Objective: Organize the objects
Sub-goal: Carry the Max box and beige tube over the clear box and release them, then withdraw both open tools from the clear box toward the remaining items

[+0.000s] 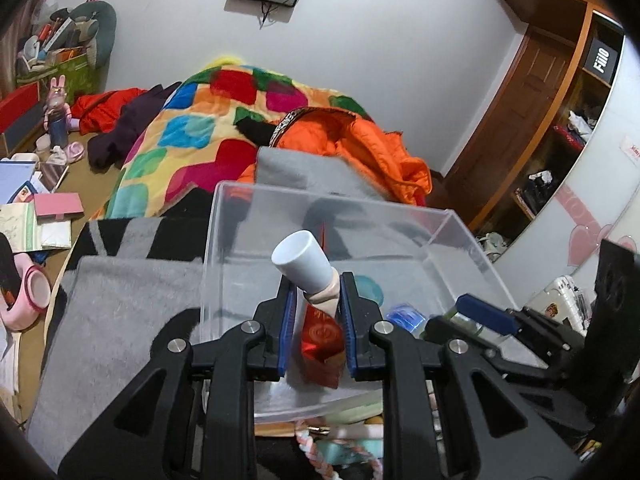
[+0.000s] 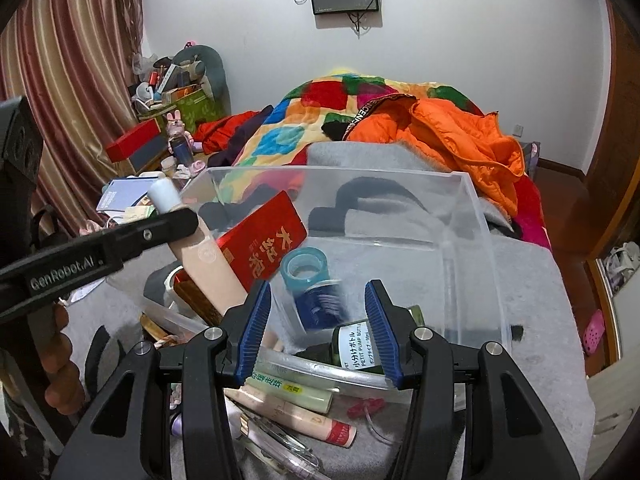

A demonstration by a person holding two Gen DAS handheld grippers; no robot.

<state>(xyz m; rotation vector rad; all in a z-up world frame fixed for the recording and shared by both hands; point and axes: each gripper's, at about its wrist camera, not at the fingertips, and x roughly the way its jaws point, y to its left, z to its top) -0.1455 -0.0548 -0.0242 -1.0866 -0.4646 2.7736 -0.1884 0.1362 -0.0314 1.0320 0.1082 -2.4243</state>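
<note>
Left gripper (image 1: 318,300) has its jaws clamped on a beige tube (image 2: 210,264) with a white cap (image 1: 300,262), tilted over the clear bin (image 1: 460,236); right gripper (image 2: 316,330) hangs spread wide at the bin's near rim, gripping nothing; inside the bin sit a red box (image 2: 264,236), tape roll (image 2: 304,266) and green bottle (image 2: 354,346); more tubes (image 2: 292,408) lie just outside its front wall.

Both fisheye wrist views sit close above a clear plastic storage bin (image 1: 460,236), facing across the bed toward the white wall. The left view looks from the bin's left, the right from its near edge; both share the bin (image 2: 476,216) and patchwork quilt (image 1: 192,128).
</note>
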